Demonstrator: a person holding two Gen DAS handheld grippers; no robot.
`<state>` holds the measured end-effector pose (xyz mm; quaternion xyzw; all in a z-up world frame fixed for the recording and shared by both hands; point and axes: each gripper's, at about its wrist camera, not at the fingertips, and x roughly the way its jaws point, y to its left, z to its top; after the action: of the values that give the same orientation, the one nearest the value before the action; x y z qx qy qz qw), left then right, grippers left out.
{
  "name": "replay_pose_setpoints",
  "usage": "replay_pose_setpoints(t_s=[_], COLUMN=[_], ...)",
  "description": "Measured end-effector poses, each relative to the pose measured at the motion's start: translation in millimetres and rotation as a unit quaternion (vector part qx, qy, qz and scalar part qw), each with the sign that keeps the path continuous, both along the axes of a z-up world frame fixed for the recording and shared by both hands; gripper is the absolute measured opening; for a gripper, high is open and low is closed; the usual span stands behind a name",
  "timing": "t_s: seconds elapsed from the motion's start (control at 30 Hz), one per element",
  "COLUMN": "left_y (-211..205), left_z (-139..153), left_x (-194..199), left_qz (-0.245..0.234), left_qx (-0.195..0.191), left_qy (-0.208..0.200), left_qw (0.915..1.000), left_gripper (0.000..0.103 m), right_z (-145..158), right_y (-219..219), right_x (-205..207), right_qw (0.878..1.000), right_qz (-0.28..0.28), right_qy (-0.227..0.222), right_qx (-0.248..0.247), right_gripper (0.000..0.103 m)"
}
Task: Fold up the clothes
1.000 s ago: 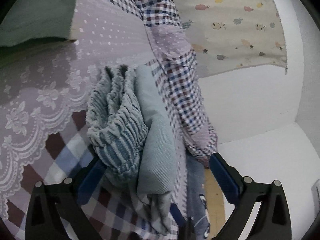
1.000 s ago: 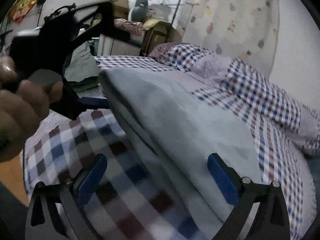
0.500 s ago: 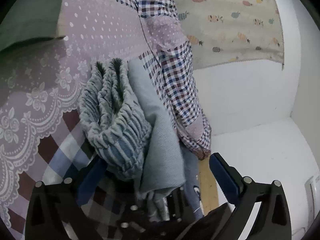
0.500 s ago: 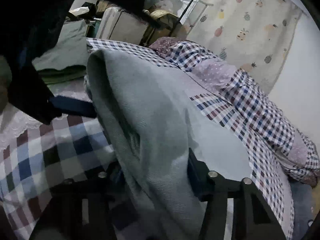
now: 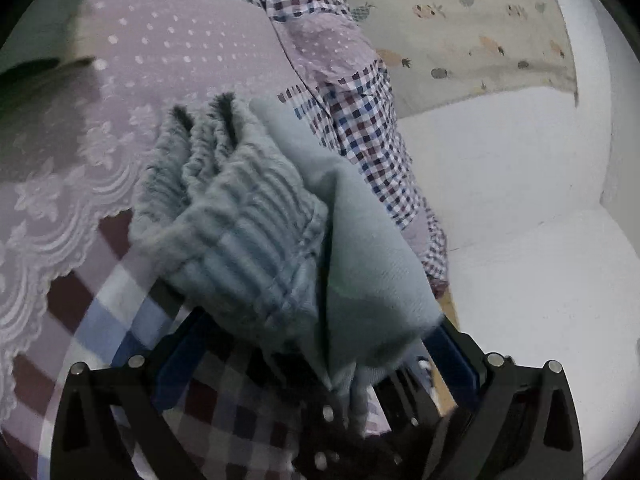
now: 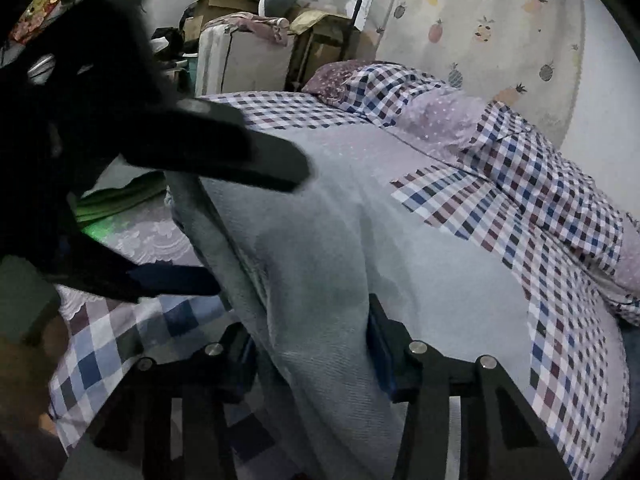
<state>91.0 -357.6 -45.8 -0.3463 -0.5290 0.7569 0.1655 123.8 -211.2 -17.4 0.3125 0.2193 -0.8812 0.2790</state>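
Observation:
A folded grey-blue garment (image 5: pixel 248 216) with a ribbed elastic waistband lies on the checked bedspread (image 5: pixel 100 312). In the left wrist view my left gripper (image 5: pixel 320 344) is open, its blue-padded fingers wide apart on either side of the waistband end. The right wrist view shows the same garment (image 6: pixel 340 240) as a long smooth fold running away from me. My right gripper (image 6: pixel 312 348) is shut on its near edge, cloth bunched between the pads. The left gripper appears there as a black shape whose fingers (image 6: pixel 224 164) straddle the garment's far end.
A folded green garment (image 6: pixel 116 200) lies on the lace-trimmed cover (image 5: pixel 52 184) behind the work. A checked duvet (image 6: pixel 540 184) is heaped along the bed's right side. Boxes and a white suitcase (image 6: pixel 244 60) stand beyond the bed. A fruit-print curtain (image 5: pixel 460 28) and a white wall (image 5: pixel 500 184) are to the right.
My right gripper went from open to shut on the garment's near edge. The left gripper stayed open and pushed closer around the waistband end.

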Motion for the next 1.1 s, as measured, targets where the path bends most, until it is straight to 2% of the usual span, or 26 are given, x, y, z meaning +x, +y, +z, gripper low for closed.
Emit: replay_pose_setpoints(t_s=[0.13,0.23,0.37,0.43,0.53,0.7,0.87,1.1], left_y=[0,-3,1,2,8,7,3,-1], left_z=[-7,-13,-14,-16,-18,-23,-26,-27], left_x=[-13,-19,-26,-28,-34,-34,-22,-12], left_qz=[0.014,0.026,0.026,0.024,0.021,0.011,-0.011,-0.026], left_qx=[-0.018,-0.031,-0.059,-0.068,-0.077,-0.087,-0.09,-0.085], left_qy=[-0.008,-0.017,-0.019,-0.013,-0.006,-0.008,-0.019,-0.03], left_qw=[0.9997,0.999,0.9977,0.9973,0.9968,0.9961,0.9957,0.9955], left_gripper=[0.102,0.102,0.102,0.102,0.102,0.101,0.095,0.087], right_z=[1,9,27,35,35,-2,-48,-64], right_y=[7,22,76,114,177,269,294,269], right_x=[-5,-7,-13,-24,-54,-103,-133,-164], right_qw=[0.999,0.995,0.983,0.976,0.966,0.926,0.875,0.858], right_qz=[0.011,0.034,0.056,0.051,0.006,-0.083,-0.07,-0.019], right_qy=[-0.038,-0.091,-0.145,-0.165,-0.191,-0.265,-0.346,-0.382], right_qx=[-0.014,-0.037,-0.096,-0.132,-0.175,-0.254,-0.331,-0.343], right_gripper=[0.053,0.06,0.073,0.084,0.091,0.091,0.091,0.099])
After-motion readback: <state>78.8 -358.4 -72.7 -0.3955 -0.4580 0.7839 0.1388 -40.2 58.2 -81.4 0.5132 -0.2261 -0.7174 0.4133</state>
